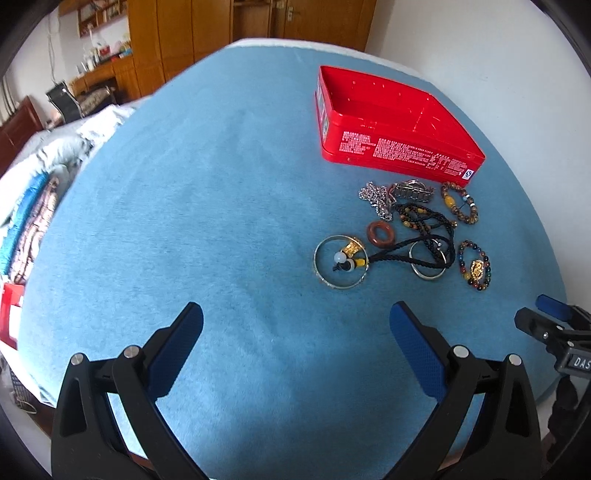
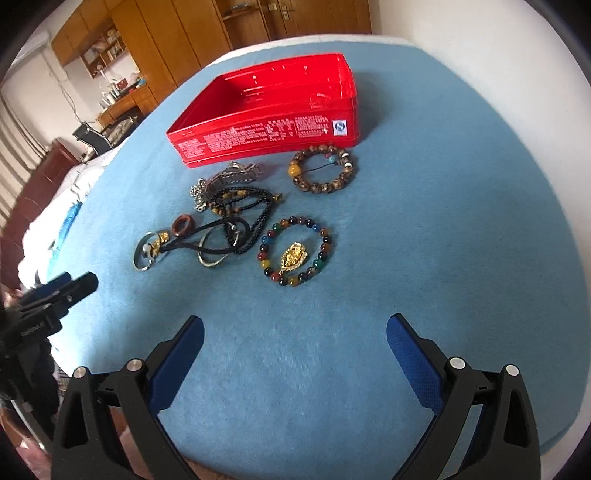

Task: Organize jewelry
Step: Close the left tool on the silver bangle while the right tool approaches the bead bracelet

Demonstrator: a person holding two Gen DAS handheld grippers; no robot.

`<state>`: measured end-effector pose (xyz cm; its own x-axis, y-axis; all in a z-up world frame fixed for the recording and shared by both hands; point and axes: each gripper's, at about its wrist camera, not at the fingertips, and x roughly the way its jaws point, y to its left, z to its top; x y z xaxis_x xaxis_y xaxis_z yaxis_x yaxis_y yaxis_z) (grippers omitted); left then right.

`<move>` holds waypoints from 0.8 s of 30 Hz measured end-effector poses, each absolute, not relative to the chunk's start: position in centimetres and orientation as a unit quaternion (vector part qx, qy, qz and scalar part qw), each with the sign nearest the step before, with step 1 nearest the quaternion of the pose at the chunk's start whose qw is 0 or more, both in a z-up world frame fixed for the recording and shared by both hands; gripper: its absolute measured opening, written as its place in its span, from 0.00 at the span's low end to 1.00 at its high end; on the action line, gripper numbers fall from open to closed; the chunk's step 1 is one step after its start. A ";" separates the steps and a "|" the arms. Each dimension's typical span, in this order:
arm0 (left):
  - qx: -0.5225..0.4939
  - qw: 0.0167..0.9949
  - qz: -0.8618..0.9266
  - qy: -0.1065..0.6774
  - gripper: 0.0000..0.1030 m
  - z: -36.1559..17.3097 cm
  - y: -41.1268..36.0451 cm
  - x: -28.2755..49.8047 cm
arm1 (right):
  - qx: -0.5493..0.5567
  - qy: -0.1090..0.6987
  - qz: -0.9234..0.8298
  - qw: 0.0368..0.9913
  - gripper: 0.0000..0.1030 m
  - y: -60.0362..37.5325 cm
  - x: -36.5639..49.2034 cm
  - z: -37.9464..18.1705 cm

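An open red tin box (image 1: pixel 391 122) (image 2: pixel 273 110) sits on a blue cloth, nothing inside it. In front of it lies a jewelry pile: a brown bead bracelet (image 1: pixel 460 203) (image 2: pixel 321 170), a multicolour bead bracelet with a gold charm (image 1: pixel 475 266) (image 2: pixel 295 251), a silver chain (image 1: pixel 376 197) (image 2: pixel 201 194), a metal watch band (image 1: pixel 412 192) (image 2: pixel 236 173), a black cord necklace (image 1: pixel 424 236) (image 2: pixel 240 218), a reddish ring (image 1: pixel 380 232) (image 2: pixel 183 224) and a silver bangle (image 1: pixel 340 266) (image 2: pixel 146 251). My left gripper (image 1: pixel 295 325) is open, below-left of the pile. My right gripper (image 2: pixel 295 332) is open, just short of the multicolour bracelet.
The blue cloth (image 1: pixel 221 221) (image 2: pixel 424 240) covers a bed-like surface that drops off at the edges. Folded bedding (image 1: pixel 48 177) lies to the left. Wooden cabinets (image 1: pixel 184 33) and a desk stand behind. A white wall (image 2: pixel 498 55) runs on the right.
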<state>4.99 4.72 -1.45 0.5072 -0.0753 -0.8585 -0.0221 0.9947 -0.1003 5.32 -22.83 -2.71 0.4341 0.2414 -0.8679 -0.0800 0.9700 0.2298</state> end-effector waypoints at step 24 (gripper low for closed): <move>-0.018 0.810 -0.050 0.584 0.73 -5.8 2.0 12.7 | 0.135 0.571 0.110 0.802 0.84 -24.9 11.3 -5.5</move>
